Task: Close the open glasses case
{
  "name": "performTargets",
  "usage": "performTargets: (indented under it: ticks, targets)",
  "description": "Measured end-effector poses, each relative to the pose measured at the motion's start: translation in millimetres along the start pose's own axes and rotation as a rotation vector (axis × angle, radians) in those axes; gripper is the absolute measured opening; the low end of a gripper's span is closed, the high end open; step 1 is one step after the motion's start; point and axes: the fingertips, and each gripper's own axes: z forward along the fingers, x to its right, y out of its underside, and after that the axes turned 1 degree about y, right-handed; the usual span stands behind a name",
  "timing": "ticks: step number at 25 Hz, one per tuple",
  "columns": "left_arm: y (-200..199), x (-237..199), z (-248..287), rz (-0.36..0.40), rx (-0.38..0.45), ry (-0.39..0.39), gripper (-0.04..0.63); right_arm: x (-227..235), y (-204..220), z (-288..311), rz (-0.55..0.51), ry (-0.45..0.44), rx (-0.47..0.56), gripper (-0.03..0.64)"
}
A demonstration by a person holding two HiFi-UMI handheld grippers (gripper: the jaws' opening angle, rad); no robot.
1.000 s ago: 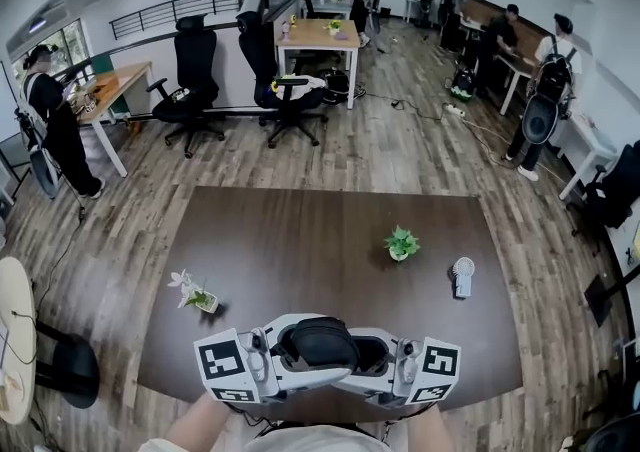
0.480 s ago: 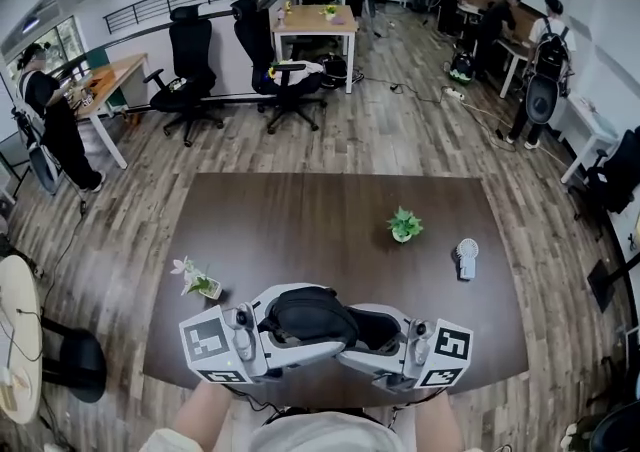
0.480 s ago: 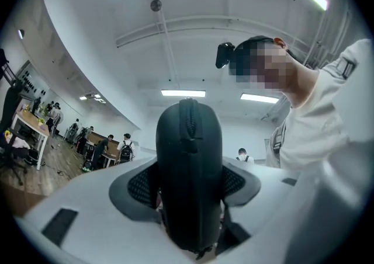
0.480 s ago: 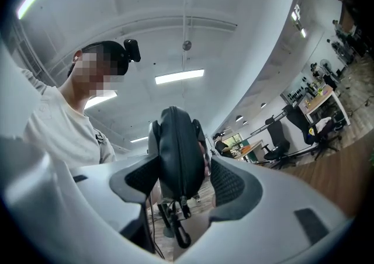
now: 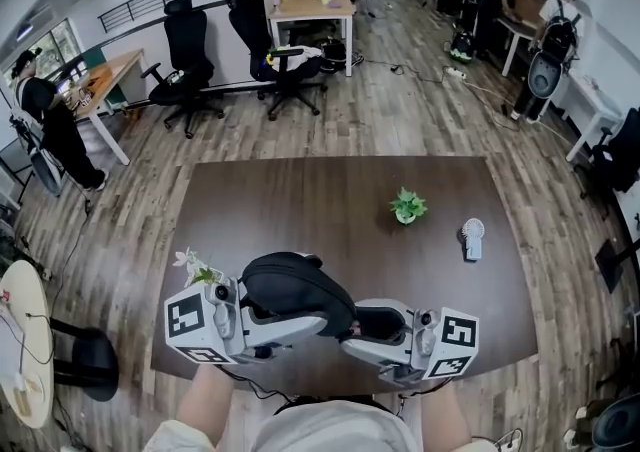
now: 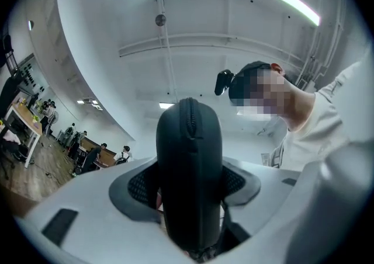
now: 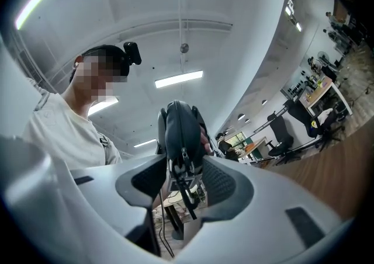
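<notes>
A black zippered glasses case [image 5: 295, 290] hangs between my two grippers over the near edge of the brown table [image 5: 300, 200]. The left gripper [image 5: 305, 322] is shut on the case's domed left part, which stands higher than the right end. In the left gripper view the case [image 6: 190, 157] fills the gap between the pads [image 6: 137, 187]. The right gripper [image 5: 365, 332] has its jaws round the lower right end, where a dark opening shows. Those jaws have just been closing. In the right gripper view both pads [image 7: 222, 184] meet the case's end [image 7: 182, 128], with the zipper pull dangling below.
On the table stand a small green potted plant [image 5: 406, 206], a white handheld fan [image 5: 473, 238] and a white-flowered plant [image 5: 197, 270] just left of the left gripper. Beyond the table are office chairs [image 5: 190, 70], desks and several people.
The left gripper has risen with its part of the case, so the case's dome now sits higher and tilted. The right gripper has stayed about where it was.
</notes>
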Motion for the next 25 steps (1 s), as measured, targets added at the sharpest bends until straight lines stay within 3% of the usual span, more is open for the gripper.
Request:
performTargets:
  ticks: [10, 19, 25]
  targets:
    - [-5, -5, 2, -0.012, 0.025, 0.013, 0.267, 6, -5, -6, 0.099, -0.057, 0.049, 0.077]
    - [-10, 3, 0, -0.024, 0.015, 0.067, 0.267, -4, -5, -4, 0.212, -0.180, 0.066, 0.061]
    - [-6, 9, -1, -0.034, -0.005, 0.105, 0.267, -4, 1, -3, 0.226, -0.187, 0.054, 0.048]
